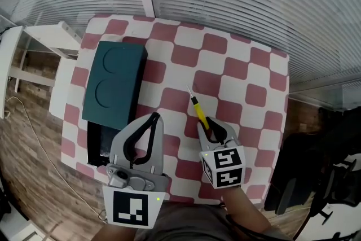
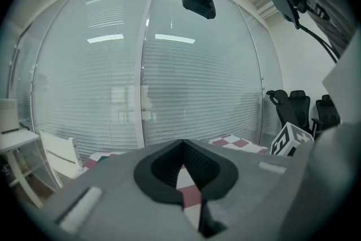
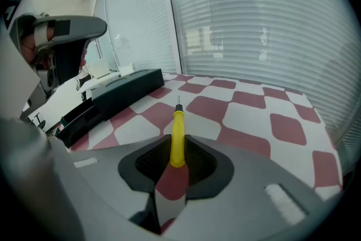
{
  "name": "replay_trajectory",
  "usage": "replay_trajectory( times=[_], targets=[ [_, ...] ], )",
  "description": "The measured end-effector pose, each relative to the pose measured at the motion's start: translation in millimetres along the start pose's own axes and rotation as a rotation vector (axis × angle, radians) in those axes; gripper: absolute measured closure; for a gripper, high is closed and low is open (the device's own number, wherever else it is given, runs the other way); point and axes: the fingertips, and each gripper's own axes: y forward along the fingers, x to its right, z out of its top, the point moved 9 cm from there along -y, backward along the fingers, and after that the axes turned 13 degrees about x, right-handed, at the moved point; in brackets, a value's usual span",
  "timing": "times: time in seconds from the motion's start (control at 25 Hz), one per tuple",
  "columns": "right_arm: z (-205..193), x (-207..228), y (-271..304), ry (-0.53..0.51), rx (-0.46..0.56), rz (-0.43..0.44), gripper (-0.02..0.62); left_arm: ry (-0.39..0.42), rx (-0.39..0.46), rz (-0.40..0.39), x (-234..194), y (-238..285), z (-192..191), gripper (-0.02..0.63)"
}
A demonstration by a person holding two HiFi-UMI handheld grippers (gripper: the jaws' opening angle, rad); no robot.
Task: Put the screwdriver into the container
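One part of the job looked done. The right gripper (image 1: 207, 121) had its fingers pinched tight on the yellow handle of the screwdriver (image 1: 197, 110). The thin metal tip pointed toward the far edge of the table (image 1: 248, 70). The tool sat out over the middle of the checked top, somewhat nearer the near edge. I could not tell whether it was lifted clear of the cloth or just touching it.

None of the rest was done. The screwdriver was not in the container (image 1: 113, 84), and the two were well apart. The container was a dark green box lying along the left edge of the table, running from about mid-table toward the near left corner. Its top looked closed over most of its length. At the near end a dark open part showed, though what lay inside it was too dim to make out.

The left gripper (image 1: 155, 117) was near that open end, over the near edge of the table. Its fingers were pressed together at the tips with nothing between them.

By my reckoning, what was left was to carry the tool across to the left, bring it over the opening and let it go.
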Motion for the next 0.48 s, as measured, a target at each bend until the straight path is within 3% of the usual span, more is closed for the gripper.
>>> replay_trajectory(
  times=[0.24, 0.48],
  targets=[
    [27.6, -10.5, -29.3, -0.013, 0.128, 0.044, 0.499, 0.027, 0.034, 0.044, 15.6, -25.4, 17.0, 0.606],
    [81.4, -20.7, -83.3, -0.066, 0.316, 0.108, 0.498, 0.081, 0.126, 0.1, 39.8, -49.7, 45.9, 0.606]
  ],
)
